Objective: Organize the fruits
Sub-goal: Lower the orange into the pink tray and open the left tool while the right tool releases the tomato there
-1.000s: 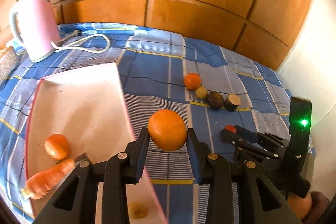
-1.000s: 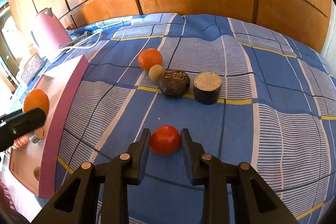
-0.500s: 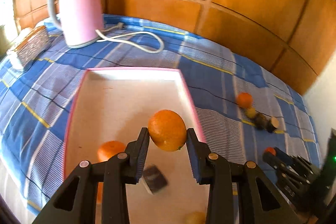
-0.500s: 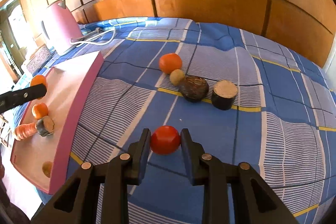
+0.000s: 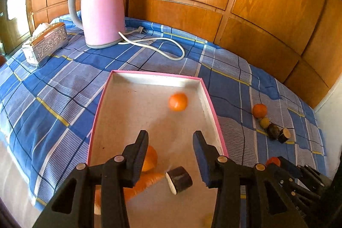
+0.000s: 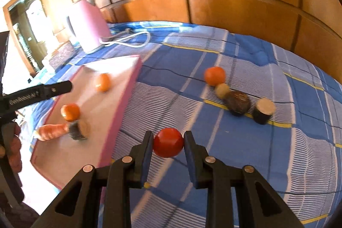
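Note:
My left gripper [image 5: 170, 142] is open and empty above the pink-rimmed tray [image 5: 210, 104]. An orange [image 5: 178, 102] lies loose toward the tray's far end. Nearer in the tray lie another orange [image 5: 150, 158], a carrot [image 5: 147, 182] and a dark cut piece [image 5: 179, 179]. My right gripper [image 6: 168, 142] is shut on a red tomato [image 6: 168, 142] and holds it above the blue checked cloth, right of the tray [image 6: 126, 99]. An orange [image 6: 214, 75], a small pale fruit [image 6: 222, 89], a dark brown fruit [image 6: 237, 102] and a dark cut piece [image 6: 263, 111] lie in a row on the cloth.
A pink kettle [image 5: 100, 10] with a white cord [image 5: 162, 44] stands at the back left. A silver tissue box [image 5: 46, 43] sits left of it. Wooden panels back the table. The cloth's front edge drops off at the left.
My left gripper opened over the tray and the orange dropped out, now lying near the tray's far end. My right gripper, holding the tomato, has risen and moved toward the tray.

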`<state>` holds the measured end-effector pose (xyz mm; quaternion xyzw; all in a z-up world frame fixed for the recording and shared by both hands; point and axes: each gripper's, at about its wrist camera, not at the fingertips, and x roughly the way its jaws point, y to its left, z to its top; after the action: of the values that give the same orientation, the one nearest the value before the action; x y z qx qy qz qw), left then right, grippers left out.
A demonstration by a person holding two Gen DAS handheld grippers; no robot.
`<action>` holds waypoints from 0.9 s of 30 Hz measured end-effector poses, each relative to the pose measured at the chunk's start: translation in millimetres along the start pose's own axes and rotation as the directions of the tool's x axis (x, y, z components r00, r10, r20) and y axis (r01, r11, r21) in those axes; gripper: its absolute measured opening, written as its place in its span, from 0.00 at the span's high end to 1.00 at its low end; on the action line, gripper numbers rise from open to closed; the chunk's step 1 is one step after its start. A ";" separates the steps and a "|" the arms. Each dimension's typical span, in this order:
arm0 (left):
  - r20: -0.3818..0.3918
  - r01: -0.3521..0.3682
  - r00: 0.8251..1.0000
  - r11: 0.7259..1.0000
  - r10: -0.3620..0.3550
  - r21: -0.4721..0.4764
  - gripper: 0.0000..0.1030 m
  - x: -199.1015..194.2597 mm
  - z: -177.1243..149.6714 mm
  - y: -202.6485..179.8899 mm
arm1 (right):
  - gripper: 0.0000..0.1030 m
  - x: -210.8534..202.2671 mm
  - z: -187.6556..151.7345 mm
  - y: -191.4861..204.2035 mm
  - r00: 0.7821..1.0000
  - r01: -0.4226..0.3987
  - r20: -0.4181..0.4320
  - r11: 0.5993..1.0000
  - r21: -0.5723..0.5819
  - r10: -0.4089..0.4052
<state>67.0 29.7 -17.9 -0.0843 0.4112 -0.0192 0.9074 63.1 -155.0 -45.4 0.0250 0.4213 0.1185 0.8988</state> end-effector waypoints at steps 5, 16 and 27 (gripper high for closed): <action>0.006 0.010 1.000 1.000 -0.010 0.000 0.54 -9.8 -8.0 1.7 | 0.72 -0.5 6.9 22.4 0.996 -0.086 -0.002 0.996 -0.022 0.086; 0.015 0.032 0.999 0.999 -0.032 -0.016 0.53 -22.5 -16.3 6.3 | 0.72 3.4 9.0 65.8 0.987 -0.159 -0.021 0.981 -0.115 0.158; 0.021 0.026 0.999 0.999 -0.025 -0.046 0.52 -28.4 -21.5 16.0 | 0.72 11.8 6.6 82.1 0.986 -0.165 -0.043 0.975 -0.151 0.160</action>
<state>31.6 45.5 -13.5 -0.1105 0.4013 -0.0205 0.9090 59.6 -72.3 -38.2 -0.0121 0.4210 0.2242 0.8788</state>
